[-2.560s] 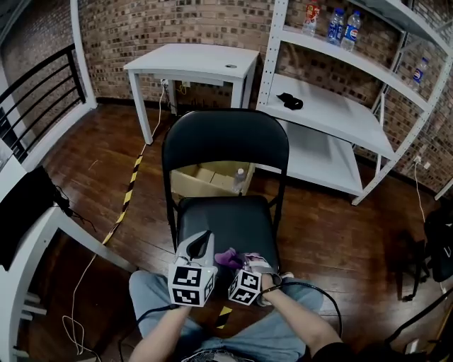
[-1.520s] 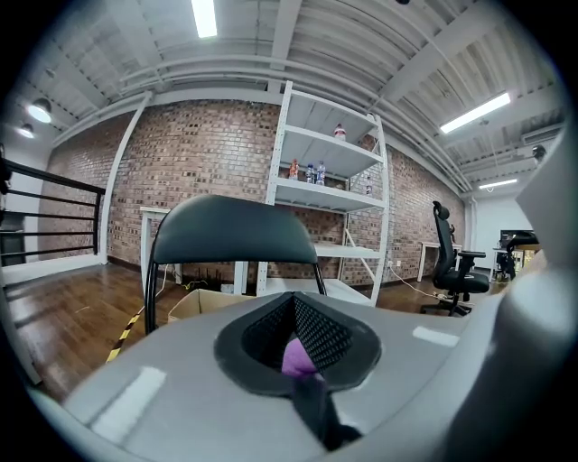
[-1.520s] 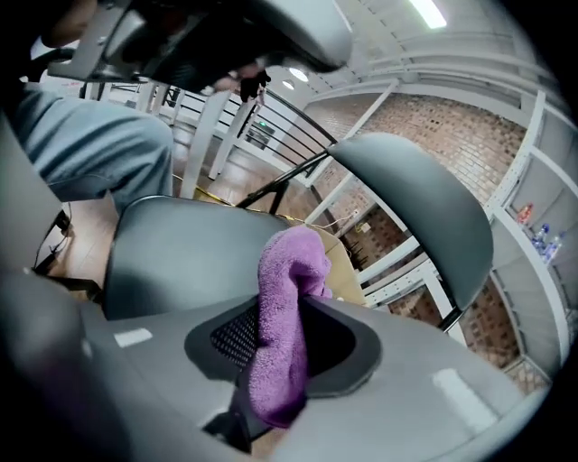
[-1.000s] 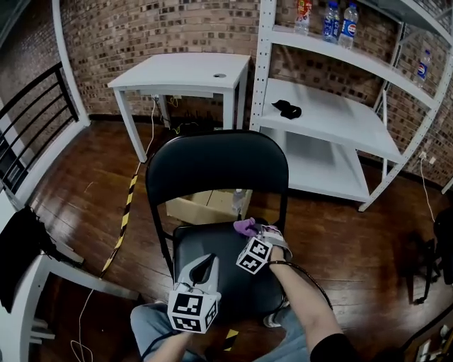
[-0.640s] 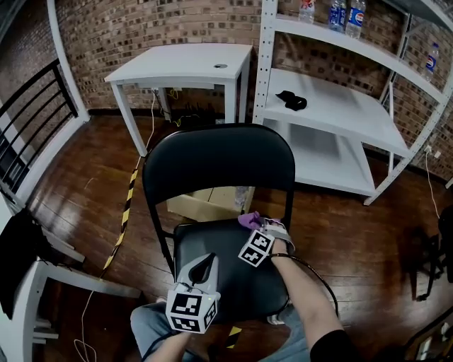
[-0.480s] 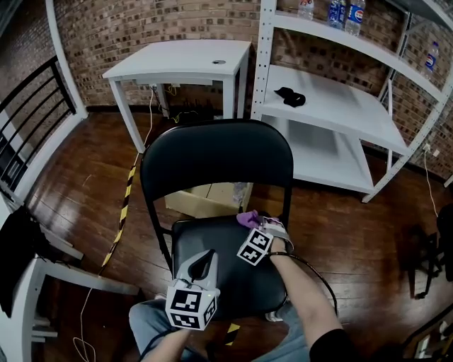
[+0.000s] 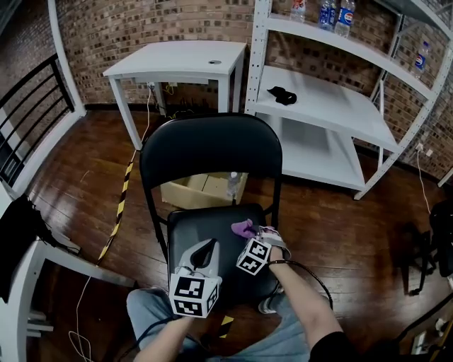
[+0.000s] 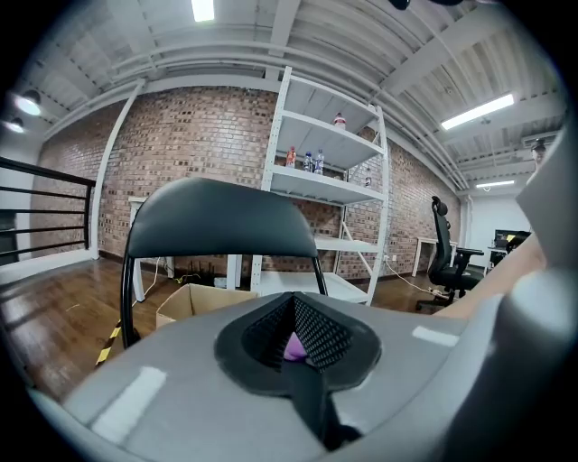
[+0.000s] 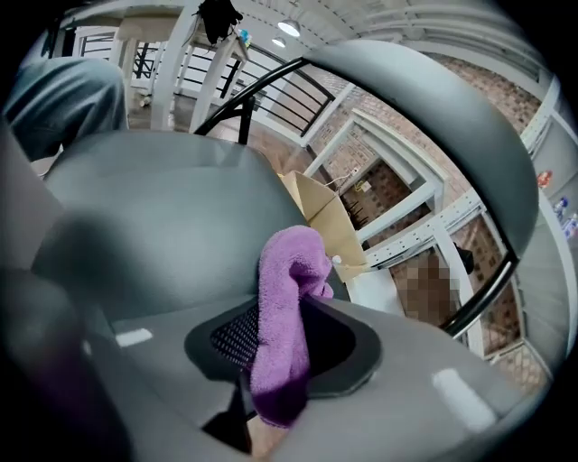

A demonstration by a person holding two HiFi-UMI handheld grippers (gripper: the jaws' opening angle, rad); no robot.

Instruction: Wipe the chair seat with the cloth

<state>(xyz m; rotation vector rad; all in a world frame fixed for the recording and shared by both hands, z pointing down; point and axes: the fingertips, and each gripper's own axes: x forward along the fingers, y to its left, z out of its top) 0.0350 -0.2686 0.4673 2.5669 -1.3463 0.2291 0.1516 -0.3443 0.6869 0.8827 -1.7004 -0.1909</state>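
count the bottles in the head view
5 bottles: three together on the top shelf, one farther right, one by the cardboard box behind the chair. Others may be hidden.

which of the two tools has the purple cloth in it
The right tool: its jaws are clamped on the purple cloth, over the right side of the chair seat. The left tool is shut on nothing.

Closed left gripper [image 7: 208,245], clamped right gripper [image 7: 255,233]
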